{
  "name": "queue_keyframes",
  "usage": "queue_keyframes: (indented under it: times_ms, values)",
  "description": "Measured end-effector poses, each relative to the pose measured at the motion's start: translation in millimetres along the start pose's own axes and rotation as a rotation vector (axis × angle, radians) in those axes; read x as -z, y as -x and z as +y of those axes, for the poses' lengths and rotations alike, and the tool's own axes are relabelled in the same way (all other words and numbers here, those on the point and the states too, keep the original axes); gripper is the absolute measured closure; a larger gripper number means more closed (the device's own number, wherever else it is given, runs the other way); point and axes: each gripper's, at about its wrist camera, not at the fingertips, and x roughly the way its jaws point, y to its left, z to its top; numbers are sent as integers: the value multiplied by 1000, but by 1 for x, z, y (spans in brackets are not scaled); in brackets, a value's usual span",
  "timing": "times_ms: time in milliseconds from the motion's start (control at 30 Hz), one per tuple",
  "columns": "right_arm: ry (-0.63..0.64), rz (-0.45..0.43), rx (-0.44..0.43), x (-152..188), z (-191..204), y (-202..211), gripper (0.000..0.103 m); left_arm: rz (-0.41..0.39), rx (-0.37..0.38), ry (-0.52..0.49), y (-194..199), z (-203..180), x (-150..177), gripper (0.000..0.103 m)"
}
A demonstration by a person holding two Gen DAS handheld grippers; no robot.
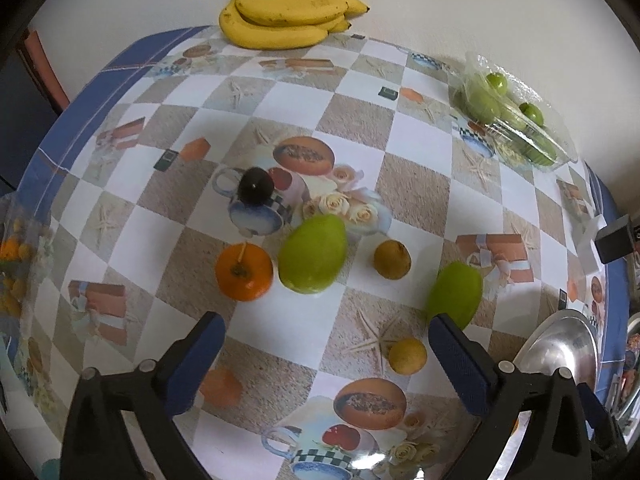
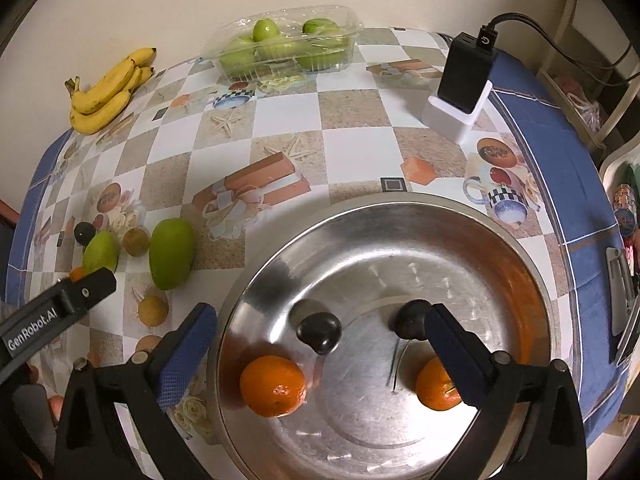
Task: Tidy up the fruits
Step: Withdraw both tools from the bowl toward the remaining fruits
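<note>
2 grippers wide open, both empty, fruit still loose on table

Left gripper point(image 1: 326, 354) hovers nearest the lemon point(image 1: 407, 355), just ahead between its jaws; right gripper point(image 2: 320, 344) hangs over the bowl point(image 2: 256, 264) holding 2 oranges point(image 2: 273, 386) and 2 plums point(image 2: 319, 330).

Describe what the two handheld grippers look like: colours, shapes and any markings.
Both are alike. The left gripper has a black plastic frame with triangular cut-outs, silver pivot pins and two flat fingers padded in dark blue, dimpled rubber. The right gripper matches it. Seen from the right wrist view, the left gripper's black body carries white lettering, "GenRobot.AI". No cables, hands or sleeves show.
</note>
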Motion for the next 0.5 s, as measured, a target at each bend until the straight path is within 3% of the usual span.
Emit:
queue_keyframes:
  times_ms: [400, 500]
  values:
    - [-61, -21, -75, 1, 3, 1, 0, -49, 29, -74, 12, 7, -15, 0]
    - [-41, -32, -54, 0, 8, 2, 0, -57, 45, -87, 13, 8, -19, 0]
